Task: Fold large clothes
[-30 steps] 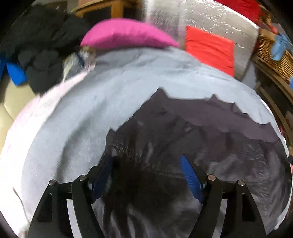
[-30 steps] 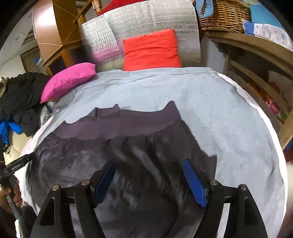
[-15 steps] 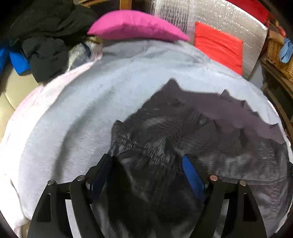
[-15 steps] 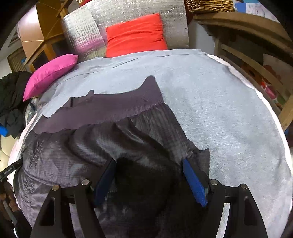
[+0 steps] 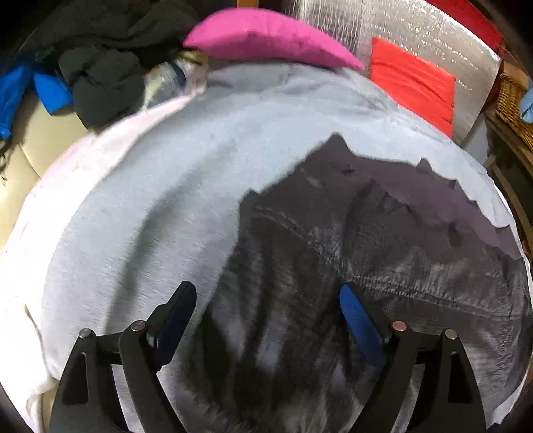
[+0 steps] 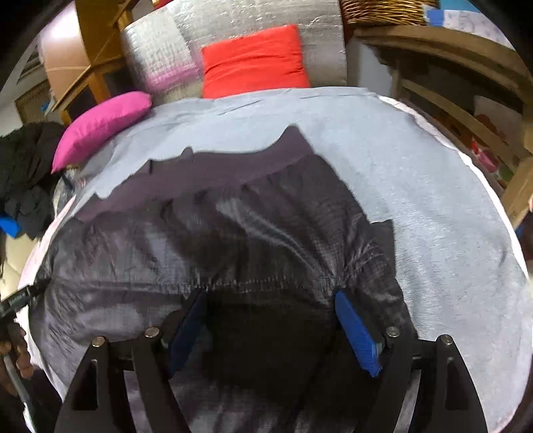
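Observation:
A large dark grey garment [image 5: 366, 233] with a ribbed purple-grey hem lies spread on the light grey bed sheet [image 5: 166, 200]. My left gripper [image 5: 266, 289] hovers over its left edge with the jaws opening. Cloth lies below the gap and the pads do not press on it; the left finger is over bare sheet. In the right wrist view the garment [image 6: 233, 239] fills the middle. My right gripper [image 6: 270, 296] stands wide over a gathered seam, jaws opening a little, gripping nothing. The left gripper's tip [image 6: 23, 296] and a hand [image 6: 16, 349] show at that view's left edge.
A pink pillow [image 5: 266, 36] and a red cushion [image 5: 413, 86] lean at the head of the bed against a silver quilted mat [image 6: 233, 26]. Black clothes [image 5: 100, 66] are piled at the far left. Wooden shelves [image 6: 466, 83] and a wicker basket [image 6: 383, 10] stand on the right.
Both grippers have come lower and closer to the garment. The left gripper's jaws have widened, and its left finger now stands over bare sheet beside the garment's edge.

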`<control>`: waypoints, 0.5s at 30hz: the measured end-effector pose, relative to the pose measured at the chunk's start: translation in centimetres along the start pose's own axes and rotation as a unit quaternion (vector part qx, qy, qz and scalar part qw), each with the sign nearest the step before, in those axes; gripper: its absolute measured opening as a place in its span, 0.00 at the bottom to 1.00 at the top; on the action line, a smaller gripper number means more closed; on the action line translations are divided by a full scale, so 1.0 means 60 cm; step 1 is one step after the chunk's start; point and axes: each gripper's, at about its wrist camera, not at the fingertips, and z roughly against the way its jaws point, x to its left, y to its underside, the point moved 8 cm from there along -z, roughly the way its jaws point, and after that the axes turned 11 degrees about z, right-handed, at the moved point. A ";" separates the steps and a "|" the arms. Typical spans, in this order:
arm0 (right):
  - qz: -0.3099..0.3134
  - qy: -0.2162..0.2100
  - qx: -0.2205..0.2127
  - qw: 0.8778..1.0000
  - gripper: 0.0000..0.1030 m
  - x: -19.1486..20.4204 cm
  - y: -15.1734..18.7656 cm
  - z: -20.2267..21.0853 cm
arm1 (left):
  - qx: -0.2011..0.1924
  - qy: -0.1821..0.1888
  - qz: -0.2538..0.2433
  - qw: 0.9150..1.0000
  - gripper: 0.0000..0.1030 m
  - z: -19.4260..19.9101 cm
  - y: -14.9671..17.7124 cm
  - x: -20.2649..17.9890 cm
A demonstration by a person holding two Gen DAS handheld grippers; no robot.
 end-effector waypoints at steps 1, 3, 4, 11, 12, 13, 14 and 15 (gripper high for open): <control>0.003 0.002 -0.011 1.000 0.79 0.000 -0.007 0.010 | -0.006 0.000 -0.001 1.000 0.86 0.010 -0.001 0.001; 0.011 0.012 -0.027 1.000 0.79 0.003 -0.015 0.031 | -0.013 0.008 0.003 1.000 0.86 0.025 -0.001 0.005; 0.014 0.013 -0.030 0.999 0.79 0.004 -0.014 0.038 | -0.014 0.009 0.005 1.000 0.86 0.030 0.000 0.007; 0.008 0.001 -0.028 1.000 0.79 0.039 -0.010 0.056 | -0.038 0.052 -0.032 0.997 0.86 0.080 0.008 -0.075; 0.015 -0.003 -0.032 0.999 0.79 0.055 -0.021 0.057 | -0.038 0.061 -0.049 0.996 0.86 0.082 0.013 -0.102; 0.022 -0.007 -0.035 0.999 0.79 0.066 -0.031 0.055 | -0.037 0.066 -0.065 0.995 0.86 0.082 0.019 -0.127; 0.033 -0.011 -0.038 0.999 0.79 0.086 -0.043 0.052 | -0.037 0.068 -0.080 0.994 0.86 0.080 0.025 -0.149; 0.041 -0.012 -0.039 0.998 0.79 0.094 -0.050 0.046 | -0.039 0.069 -0.093 0.993 0.86 0.076 0.031 -0.171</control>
